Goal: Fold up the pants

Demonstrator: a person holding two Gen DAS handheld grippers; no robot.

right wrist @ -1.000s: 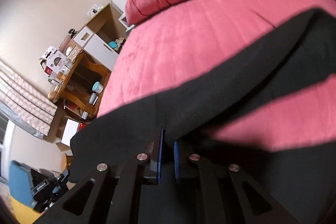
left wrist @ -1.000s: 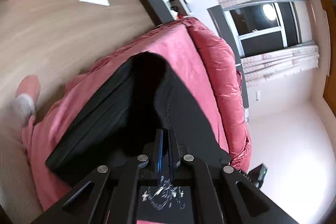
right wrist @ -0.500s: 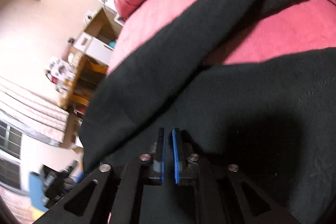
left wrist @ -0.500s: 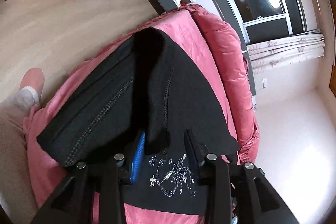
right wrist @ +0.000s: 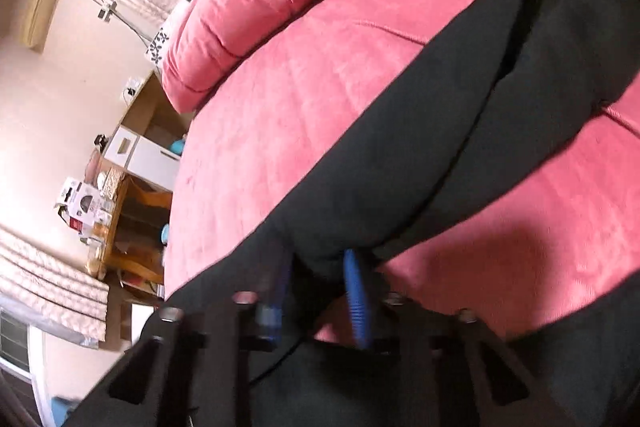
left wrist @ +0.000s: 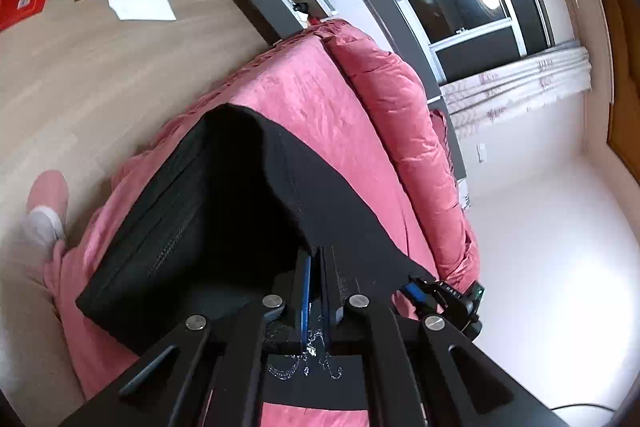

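Black pants [left wrist: 248, 211] lie on the pink bedspread [left wrist: 320, 99], near edge, a fold clamped in the left gripper [left wrist: 316, 267]; right gripper [right wrist: 320, 287] narrow, pinching pants fabric.

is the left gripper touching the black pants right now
Touching. The left wrist view shows the left gripper with jaws shut on a fold of the pants.

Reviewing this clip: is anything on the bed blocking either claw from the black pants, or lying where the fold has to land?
Nothing visible does. The left claw is already shut on a fold of the black pants, and the right claw has pants fabric between its pads. Only bare pink bedding surrounds them.
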